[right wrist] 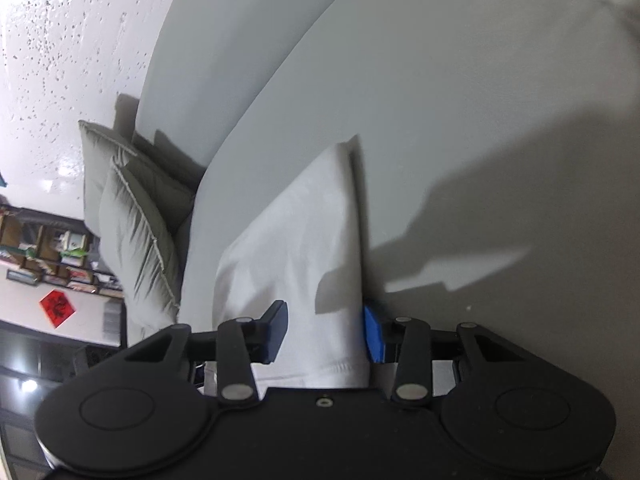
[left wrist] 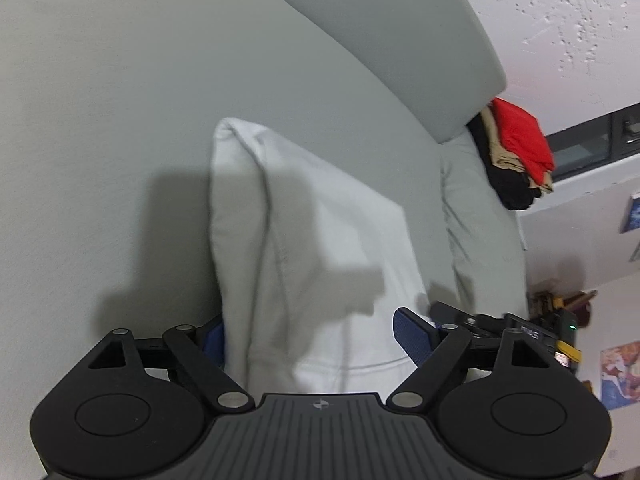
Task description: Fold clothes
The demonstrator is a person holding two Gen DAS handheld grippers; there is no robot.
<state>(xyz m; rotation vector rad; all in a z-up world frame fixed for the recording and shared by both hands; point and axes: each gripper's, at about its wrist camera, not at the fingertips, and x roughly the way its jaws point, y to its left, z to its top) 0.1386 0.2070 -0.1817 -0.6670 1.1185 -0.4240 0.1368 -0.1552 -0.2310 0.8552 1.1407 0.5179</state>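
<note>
A folded white garment (left wrist: 304, 240) lies on the grey bed (left wrist: 100, 100). The left tongs (left wrist: 308, 340) and right tongs (right wrist: 326, 332) are both spread wide around its near edge. Folded red and black clothes (left wrist: 516, 148) sit at the bed's far corner.

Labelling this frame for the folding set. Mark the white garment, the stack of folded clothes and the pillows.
white garment (left wrist: 320, 248), left wrist view, on its flat folded panel.
stack of folded clothes (left wrist: 520, 140), left wrist view, on the red top piece.
pillows (right wrist: 136, 232), right wrist view, on the front pillow's face.
</note>
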